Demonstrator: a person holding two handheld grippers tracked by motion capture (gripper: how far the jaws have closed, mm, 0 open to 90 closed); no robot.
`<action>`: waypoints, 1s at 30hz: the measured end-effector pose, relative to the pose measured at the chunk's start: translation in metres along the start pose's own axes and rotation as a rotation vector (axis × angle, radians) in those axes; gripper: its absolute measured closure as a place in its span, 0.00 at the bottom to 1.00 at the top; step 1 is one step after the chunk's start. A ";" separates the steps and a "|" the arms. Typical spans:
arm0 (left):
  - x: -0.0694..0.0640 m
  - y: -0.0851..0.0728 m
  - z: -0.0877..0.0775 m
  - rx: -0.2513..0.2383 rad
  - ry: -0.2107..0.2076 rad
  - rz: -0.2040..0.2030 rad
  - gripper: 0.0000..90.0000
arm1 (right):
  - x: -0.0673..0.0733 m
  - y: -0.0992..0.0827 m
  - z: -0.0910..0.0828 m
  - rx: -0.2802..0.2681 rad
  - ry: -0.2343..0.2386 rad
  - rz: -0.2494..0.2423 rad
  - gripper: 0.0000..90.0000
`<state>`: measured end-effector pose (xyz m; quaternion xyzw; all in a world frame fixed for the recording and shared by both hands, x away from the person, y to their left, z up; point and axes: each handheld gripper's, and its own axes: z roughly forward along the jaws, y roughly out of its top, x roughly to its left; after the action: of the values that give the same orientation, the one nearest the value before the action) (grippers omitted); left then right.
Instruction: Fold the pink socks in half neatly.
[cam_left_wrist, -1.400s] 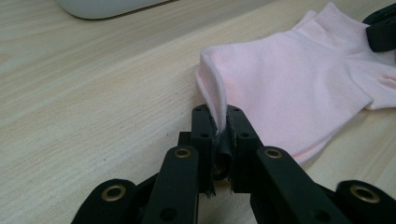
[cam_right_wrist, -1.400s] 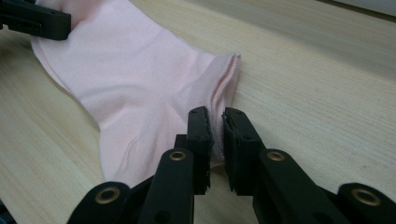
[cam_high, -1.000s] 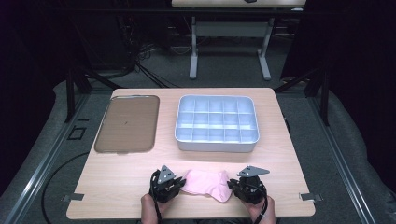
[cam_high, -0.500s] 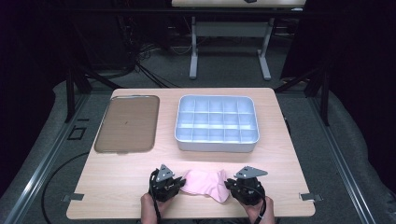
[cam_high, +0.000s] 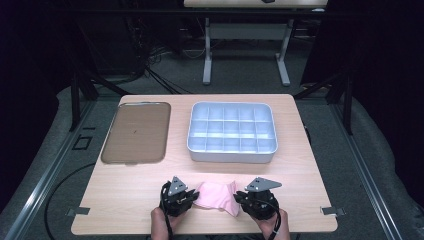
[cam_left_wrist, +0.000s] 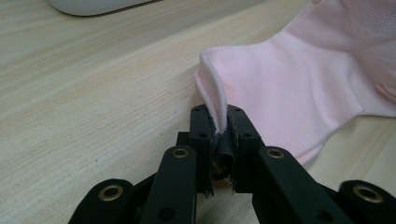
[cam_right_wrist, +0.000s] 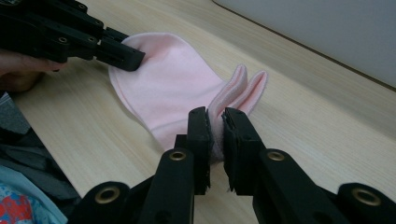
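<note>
A pink sock (cam_high: 216, 197) lies on the wooden table (cam_high: 130, 190) near its front edge, stretched between both grippers. My left gripper (cam_high: 191, 198) is shut on the sock's left end; in the left gripper view the black jaws pinch a fold of the sock (cam_left_wrist: 280, 88) at my left gripper (cam_left_wrist: 218, 119). My right gripper (cam_high: 239, 198) is shut on the sock's right end; in the right gripper view a doubled edge of the sock (cam_right_wrist: 173, 88) sits between the jaws of my right gripper (cam_right_wrist: 215, 122), slightly lifted. The left gripper (cam_right_wrist: 137, 59) shows at the far end there.
A white divided tray (cam_high: 232, 152) with several compartments stands at the table's middle back. A flat brown tray (cam_high: 136, 132) lies at the back left. Bare wood surrounds the sock. Two hands (cam_high: 160, 225) hold the grippers at the front edge.
My right gripper has risen a little and shifted slightly leftward with the sock's end in it. The left gripper has stayed where it was.
</note>
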<state>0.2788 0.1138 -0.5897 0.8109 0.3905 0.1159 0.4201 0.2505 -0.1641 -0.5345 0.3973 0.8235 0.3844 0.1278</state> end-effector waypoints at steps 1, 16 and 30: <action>0.000 0.000 0.000 -0.001 0.002 0.002 0.91 | 0.000 0.001 0.000 0.002 0.009 -0.003 0.90; -0.002 0.000 0.000 -0.001 0.009 0.010 0.92 | 0.016 0.018 0.010 -0.031 0.104 -0.060 0.90; -0.002 0.000 0.000 0.000 0.011 0.012 0.92 | 0.029 0.034 0.032 -0.045 0.162 -0.099 0.90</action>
<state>0.2774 0.1122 -0.5894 0.8127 0.3878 0.1229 0.4173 0.2666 -0.1123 -0.5284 0.3207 0.8408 0.4270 0.0885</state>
